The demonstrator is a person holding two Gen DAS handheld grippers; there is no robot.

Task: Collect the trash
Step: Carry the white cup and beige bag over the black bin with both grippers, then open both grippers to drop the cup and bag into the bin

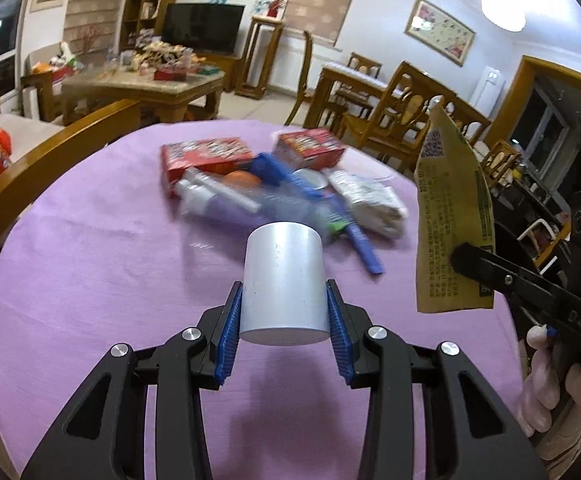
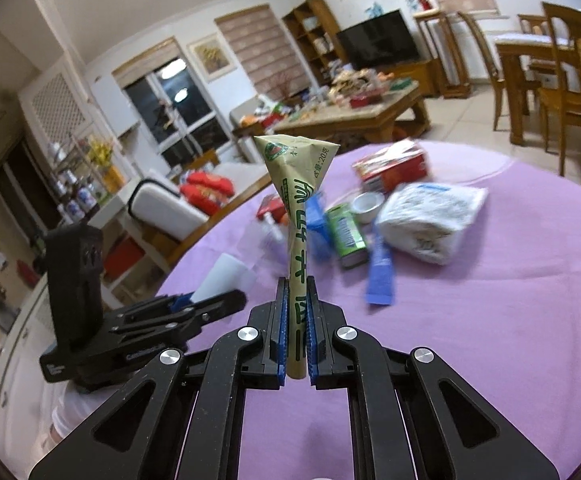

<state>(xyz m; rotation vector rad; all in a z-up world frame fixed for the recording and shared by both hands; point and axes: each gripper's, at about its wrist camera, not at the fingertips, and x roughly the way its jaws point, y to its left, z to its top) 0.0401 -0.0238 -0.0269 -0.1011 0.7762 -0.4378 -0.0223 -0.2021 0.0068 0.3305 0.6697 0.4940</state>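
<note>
My left gripper (image 1: pixel 284 304) is shut on a white paper cup (image 1: pixel 282 276), held upside down above the purple tablecloth (image 1: pixel 90 272). My right gripper (image 2: pixel 297 292) is shut on a yellow-green snack wrapper (image 2: pixel 296 184), which stands up from its blue pads (image 2: pixel 283 320). In the left wrist view the same wrapper (image 1: pixel 450 224) hangs at the right, pinched by the right gripper's black fingers (image 1: pixel 490 268). In the right wrist view the left gripper (image 2: pixel 214 300) with the cup (image 2: pixel 226 276) sits at the left. A pile of trash (image 1: pixel 274 188) lies in the middle of the table.
The pile holds red boxes (image 1: pixel 206 156), a blue strip (image 2: pixel 380 276), a green carton (image 2: pixel 344 232), a white packet (image 2: pixel 430 216) and a small white cup (image 2: pixel 366 202). A wooden chair back (image 1: pixel 50 160) curves along the table's left edge. A gloved hand (image 1: pixel 558 392) holds the right gripper.
</note>
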